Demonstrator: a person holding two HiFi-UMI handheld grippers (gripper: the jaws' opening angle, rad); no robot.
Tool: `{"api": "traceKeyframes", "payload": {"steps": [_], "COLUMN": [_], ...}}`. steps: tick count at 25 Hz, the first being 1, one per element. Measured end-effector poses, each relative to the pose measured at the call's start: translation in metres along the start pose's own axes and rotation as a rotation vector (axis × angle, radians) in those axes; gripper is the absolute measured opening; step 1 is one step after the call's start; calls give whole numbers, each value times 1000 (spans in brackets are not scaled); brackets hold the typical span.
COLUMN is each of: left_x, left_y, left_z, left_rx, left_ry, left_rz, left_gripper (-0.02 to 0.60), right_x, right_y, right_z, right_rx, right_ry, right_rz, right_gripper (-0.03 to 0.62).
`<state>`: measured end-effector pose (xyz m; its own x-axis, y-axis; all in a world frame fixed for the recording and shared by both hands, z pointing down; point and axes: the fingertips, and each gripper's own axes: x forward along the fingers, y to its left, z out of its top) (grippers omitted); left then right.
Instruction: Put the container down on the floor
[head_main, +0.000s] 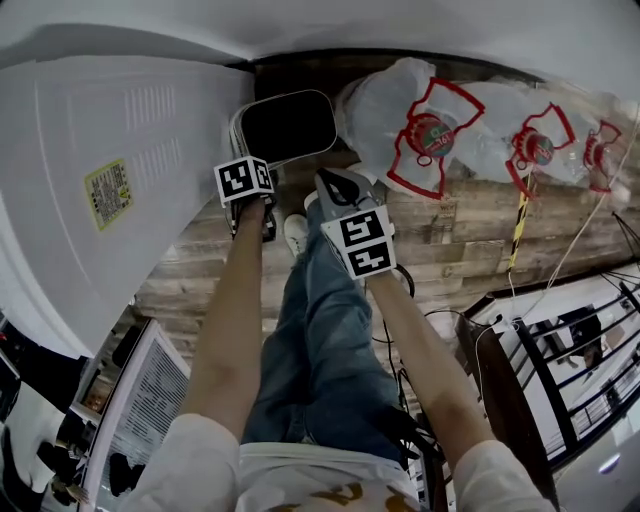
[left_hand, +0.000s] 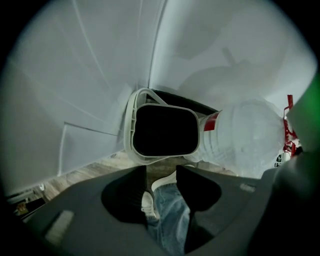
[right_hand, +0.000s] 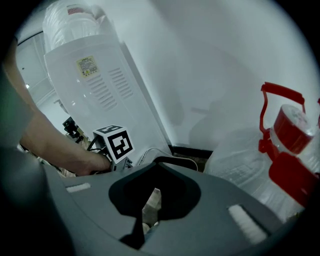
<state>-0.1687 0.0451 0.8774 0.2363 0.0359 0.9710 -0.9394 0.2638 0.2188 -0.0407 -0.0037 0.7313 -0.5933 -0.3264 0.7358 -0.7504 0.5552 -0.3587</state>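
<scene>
The container (head_main: 288, 125) is a white bin with a dark open mouth. It rests on the wooden floor (head_main: 470, 235) by the wall, between a white appliance and a water jug. In the left gripper view the container (left_hand: 165, 131) lies just beyond the jaws. My left gripper (head_main: 252, 210) hovers just short of it, and the left gripper (left_hand: 161, 172) is open with nothing held; only a shoe and jeans show through the gap. My right gripper (head_main: 340, 185) is beside it to the right, and the right gripper (right_hand: 159, 164) has its tips together, empty.
A tall white appliance (head_main: 110, 170) fills the left. Large plastic-wrapped water jugs with red caps and handles (head_main: 420, 135) (head_main: 535, 145) lie along the wall to the right. A dark rack (head_main: 570, 350) and cables (head_main: 565, 255) are at the right. The person's leg (head_main: 320, 330) stands between the arms.
</scene>
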Motion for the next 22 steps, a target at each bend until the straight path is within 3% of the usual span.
{"api": "traceKeyframes", "payload": {"steps": [6, 10, 19, 22], "left_x": [-24, -45, -126, -161], "left_y": [-8, -25, -88, -99], "left_z": [10, 18, 53, 54], "left_rx": [57, 85, 197, 210], "left_ry": [-54, -88, -284, -344], "left_rz": [18, -29, -134, -169], "left_gripper": [183, 181, 139, 81], "right_x": [-12, -23, -65, -82], "right_y": [8, 11, 1, 2], "right_z": [21, 37, 76, 84], "right_rx": [-16, -13, 0, 13], "right_ry": [-13, -31, -69, -78], "right_rz": [-10, -26, -105, -117], "right_gripper": [26, 26, 26, 26]}}
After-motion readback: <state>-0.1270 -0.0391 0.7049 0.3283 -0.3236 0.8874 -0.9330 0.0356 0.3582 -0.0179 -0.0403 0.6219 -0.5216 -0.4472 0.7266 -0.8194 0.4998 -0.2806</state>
